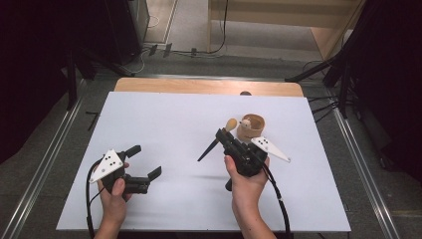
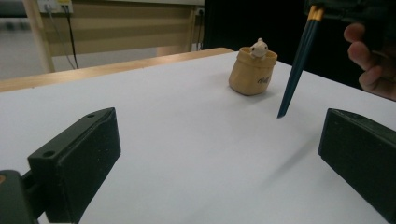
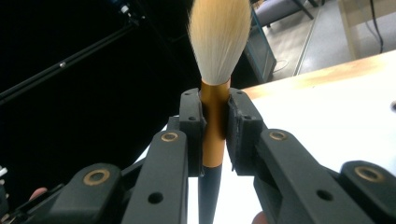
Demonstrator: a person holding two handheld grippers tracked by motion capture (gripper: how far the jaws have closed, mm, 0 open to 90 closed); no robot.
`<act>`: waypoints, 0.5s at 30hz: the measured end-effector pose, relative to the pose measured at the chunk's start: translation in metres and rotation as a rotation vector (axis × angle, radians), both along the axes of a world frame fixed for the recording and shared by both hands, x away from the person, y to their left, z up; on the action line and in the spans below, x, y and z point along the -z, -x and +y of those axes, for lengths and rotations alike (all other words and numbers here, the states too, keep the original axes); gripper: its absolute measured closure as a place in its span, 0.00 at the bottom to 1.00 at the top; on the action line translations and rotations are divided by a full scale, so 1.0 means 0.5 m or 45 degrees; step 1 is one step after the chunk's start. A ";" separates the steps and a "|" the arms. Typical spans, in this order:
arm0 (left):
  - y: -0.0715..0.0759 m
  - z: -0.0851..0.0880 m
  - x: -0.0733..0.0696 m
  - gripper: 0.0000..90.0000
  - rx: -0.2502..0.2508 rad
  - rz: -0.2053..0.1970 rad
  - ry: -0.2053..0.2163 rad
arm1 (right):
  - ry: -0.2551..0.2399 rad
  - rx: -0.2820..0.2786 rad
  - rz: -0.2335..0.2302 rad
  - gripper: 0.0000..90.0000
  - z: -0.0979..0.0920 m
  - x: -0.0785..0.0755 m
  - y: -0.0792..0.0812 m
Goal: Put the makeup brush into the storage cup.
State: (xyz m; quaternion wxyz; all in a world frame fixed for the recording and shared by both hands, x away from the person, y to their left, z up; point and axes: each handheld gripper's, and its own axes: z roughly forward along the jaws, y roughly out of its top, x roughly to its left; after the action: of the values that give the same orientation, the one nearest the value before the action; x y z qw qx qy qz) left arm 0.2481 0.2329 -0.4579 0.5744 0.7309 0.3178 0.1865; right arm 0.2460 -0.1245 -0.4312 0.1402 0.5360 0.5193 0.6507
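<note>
The right hand-held gripper [image 3: 215,135] was clamped on a brush [image 3: 215,93] at its gold neck, tuft up. The brush looked light, stiff and thin, with soft hairs. Just past it sat a cup [image 1: 251,128]. The left hand-held gripper [image 1: 144,162] stood apart, empty.

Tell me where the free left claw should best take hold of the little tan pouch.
Probably the pouch across its body, coming level from the near side. It stands upright and its sides look soft, while the small figure fills the open top.

A white-topped table [image 1: 164,119] (wooden strip along its far edge) bears one tan pouch [image 1: 250,127]
</note>
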 end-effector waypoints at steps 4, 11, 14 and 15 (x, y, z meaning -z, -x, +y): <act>0.000 0.014 0.001 0.00 -0.015 -0.003 -0.013 | 0.024 0.013 -0.020 0.89 -0.016 -0.011 -0.008; -0.002 0.039 0.004 0.00 -0.039 -0.010 -0.020 | 0.049 0.051 -0.051 0.89 -0.044 -0.028 -0.016; -0.002 0.048 0.005 0.00 -0.050 -0.013 -0.015 | 0.043 0.049 -0.055 0.89 -0.056 -0.034 -0.021; -0.002 0.053 0.005 0.00 -0.053 -0.014 -0.016 | 0.040 0.052 -0.056 0.89 -0.059 -0.037 -0.022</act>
State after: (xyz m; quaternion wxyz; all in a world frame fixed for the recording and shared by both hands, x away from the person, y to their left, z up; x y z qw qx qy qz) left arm 0.2494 0.2592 -0.4603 0.5677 0.7267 0.3285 0.2042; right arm 0.2570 -0.1539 -0.4127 0.1732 0.5296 0.5154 0.6511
